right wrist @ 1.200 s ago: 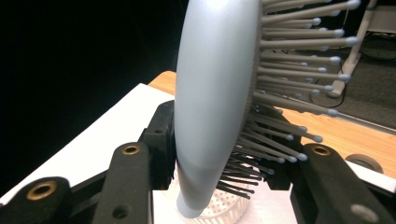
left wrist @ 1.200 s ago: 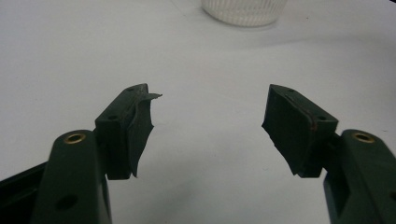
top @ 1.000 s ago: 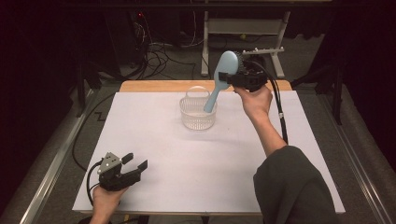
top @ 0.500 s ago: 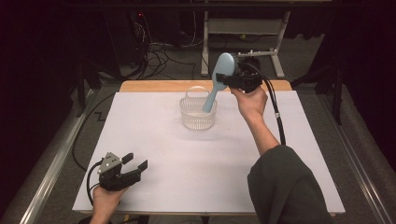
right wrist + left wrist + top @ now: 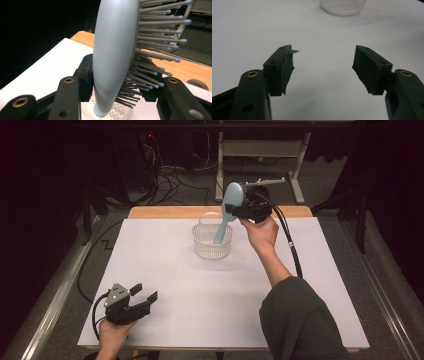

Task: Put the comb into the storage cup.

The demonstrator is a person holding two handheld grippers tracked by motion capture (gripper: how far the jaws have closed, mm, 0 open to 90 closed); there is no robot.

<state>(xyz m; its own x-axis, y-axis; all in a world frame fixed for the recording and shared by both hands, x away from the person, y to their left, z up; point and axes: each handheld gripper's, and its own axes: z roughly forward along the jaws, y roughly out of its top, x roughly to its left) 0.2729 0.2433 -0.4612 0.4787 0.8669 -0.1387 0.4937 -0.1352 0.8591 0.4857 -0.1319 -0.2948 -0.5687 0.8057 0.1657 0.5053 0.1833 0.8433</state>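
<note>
A light blue hairbrush (image 5: 232, 198) stands nearly upright over a clear ribbed basket (image 5: 211, 244) at the back middle of the white table (image 5: 200, 295). Its handle end dips into the basket. My right gripper (image 5: 234, 211) is shut on the brush low on its head. In the right gripper view one jaw presses the smooth back of the hairbrush (image 5: 113, 50) and the other sits in the bristles, with the basket (image 5: 118, 113) below. My left gripper (image 5: 145, 292) rests at the front left, open with nothing between its pads (image 5: 287, 67). The basket (image 5: 343, 6) lies far ahead of it.
A wooden strip (image 5: 165, 212) runs along the table's far edge. Behind it are floor cables (image 5: 170, 180) and a metal stand (image 5: 260, 150). The person's right sleeve (image 5: 300, 325) lies over the front right of the table.
The right hand has carried the brush a little left and down, so the handle sits lower in the basket. The left gripper has not moved.
</note>
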